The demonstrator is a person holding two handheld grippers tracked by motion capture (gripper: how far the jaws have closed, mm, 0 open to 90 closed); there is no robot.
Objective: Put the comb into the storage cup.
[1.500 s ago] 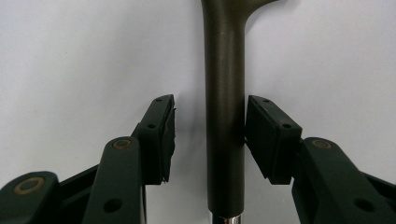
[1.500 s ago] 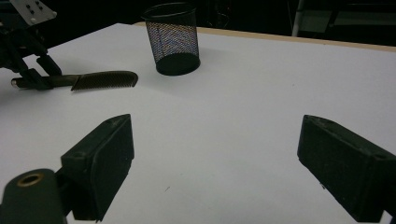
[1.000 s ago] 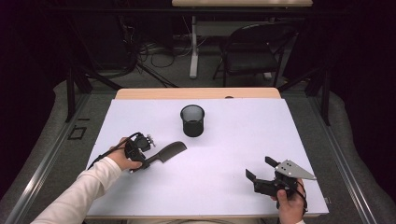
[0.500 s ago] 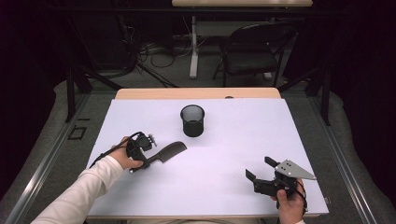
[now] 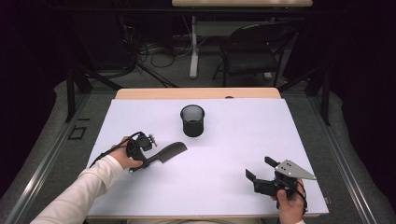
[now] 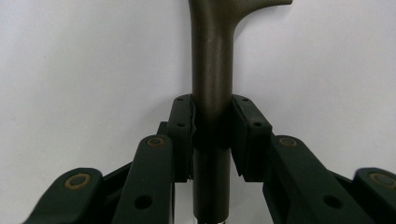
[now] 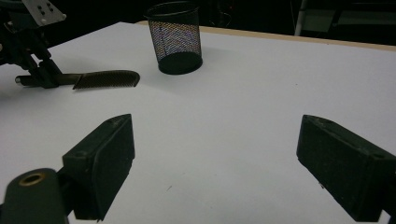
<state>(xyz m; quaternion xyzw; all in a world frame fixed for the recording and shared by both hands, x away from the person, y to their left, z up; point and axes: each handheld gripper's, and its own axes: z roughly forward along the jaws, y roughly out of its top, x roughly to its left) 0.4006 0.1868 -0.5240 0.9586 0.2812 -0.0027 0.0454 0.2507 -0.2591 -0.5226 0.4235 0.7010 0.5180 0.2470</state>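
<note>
Left gripper view: fingers (image 6: 182,128) closing on comb (image 6: 212,70) handle.

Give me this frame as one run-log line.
left gripper: jaws just closing around comb handle, comb on table | right gripper: open, holding nothing | mesh cup: upright behind comb

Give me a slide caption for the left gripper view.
Left gripper with its jaws closing around the dark handle of a comb lying on the white table.
</note>
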